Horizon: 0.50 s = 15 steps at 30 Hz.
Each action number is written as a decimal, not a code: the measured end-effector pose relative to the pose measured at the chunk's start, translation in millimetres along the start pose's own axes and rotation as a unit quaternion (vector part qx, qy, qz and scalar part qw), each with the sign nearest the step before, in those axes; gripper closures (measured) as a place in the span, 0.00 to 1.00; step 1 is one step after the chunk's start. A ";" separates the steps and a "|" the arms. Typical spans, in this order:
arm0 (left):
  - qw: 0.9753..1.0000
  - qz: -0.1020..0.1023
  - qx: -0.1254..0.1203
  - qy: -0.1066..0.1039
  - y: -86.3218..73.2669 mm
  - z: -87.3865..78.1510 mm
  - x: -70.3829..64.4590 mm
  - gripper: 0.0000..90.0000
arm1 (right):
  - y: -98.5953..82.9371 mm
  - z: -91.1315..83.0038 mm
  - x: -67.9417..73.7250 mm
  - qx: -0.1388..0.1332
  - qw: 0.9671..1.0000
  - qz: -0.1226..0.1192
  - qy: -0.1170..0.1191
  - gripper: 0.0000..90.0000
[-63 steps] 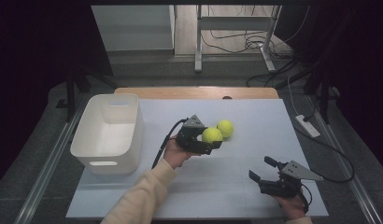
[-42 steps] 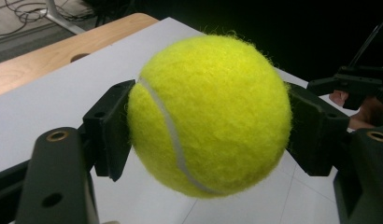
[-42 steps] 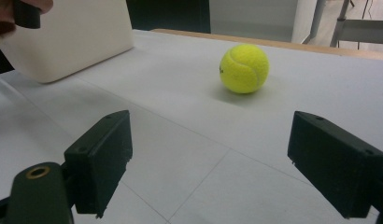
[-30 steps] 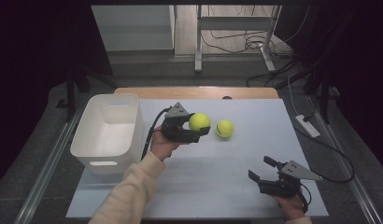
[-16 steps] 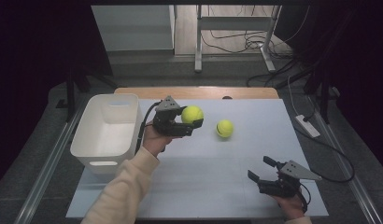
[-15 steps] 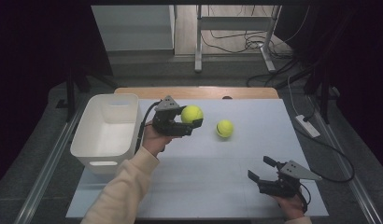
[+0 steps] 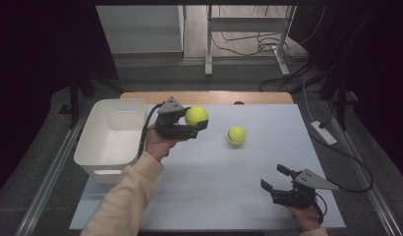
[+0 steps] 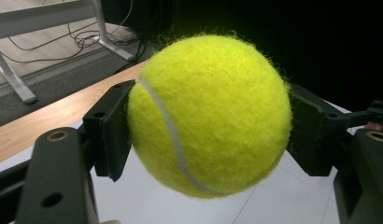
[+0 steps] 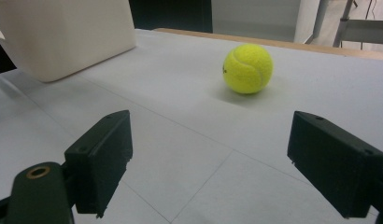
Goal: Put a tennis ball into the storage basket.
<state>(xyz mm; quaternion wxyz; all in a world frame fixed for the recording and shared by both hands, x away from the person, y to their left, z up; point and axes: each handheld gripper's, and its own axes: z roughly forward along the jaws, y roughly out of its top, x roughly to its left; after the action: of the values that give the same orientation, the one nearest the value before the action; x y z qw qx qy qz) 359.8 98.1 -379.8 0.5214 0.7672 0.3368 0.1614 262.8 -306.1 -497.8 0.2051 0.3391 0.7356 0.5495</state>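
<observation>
My left gripper point(image 7: 194, 121) is shut on a yellow-green tennis ball point(image 7: 196, 116) and holds it above the table, just right of the white bin point(image 7: 112, 133). In the left gripper view the ball point(image 8: 209, 115) is clamped between the two black jaws. A second tennis ball point(image 7: 236, 135) lies on the white table surface right of centre; the right gripper view shows it point(image 9: 248, 68) ahead of the jaws. My right gripper point(image 7: 275, 180) rests near the front right of the table, open with nothing in it point(image 9: 217, 163).
The white bin stands at the table's left side, and its wall point(image 9: 63, 32) appears at the far left of the right gripper view. A wooden strip point(image 7: 209, 97) runs along the table's far edge. Desk legs and cables point(image 7: 248, 44) lie on the floor beyond.
My left gripper has lifted one ball from beside the other and carried it left toward the bin. The second ball and my right gripper have stayed put.
</observation>
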 end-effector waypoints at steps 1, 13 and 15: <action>1.000 0.000 0.000 0.001 0.5 -0.8 0.6 0.30 | 0.1 -0.2 0.0 0.000 1.000 0.000 0.000 0.16; 1.000 -0.012 -0.016 0.009 7.3 -13.3 12.6 0.30 | 0.5 -0.8 0.6 -0.003 1.000 -0.001 0.000 0.16; 1.000 -0.013 -0.018 0.012 8.4 -14.8 14.7 0.30 | 0.6 -0.8 0.5 -0.003 1.000 0.000 0.000 0.16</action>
<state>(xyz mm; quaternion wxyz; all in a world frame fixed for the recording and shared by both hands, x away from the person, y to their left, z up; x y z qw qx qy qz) 364.4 116.5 -367.7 0.5332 0.7513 0.3501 0.1693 262.0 -306.1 -496.9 0.2057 0.3385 0.7337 0.5521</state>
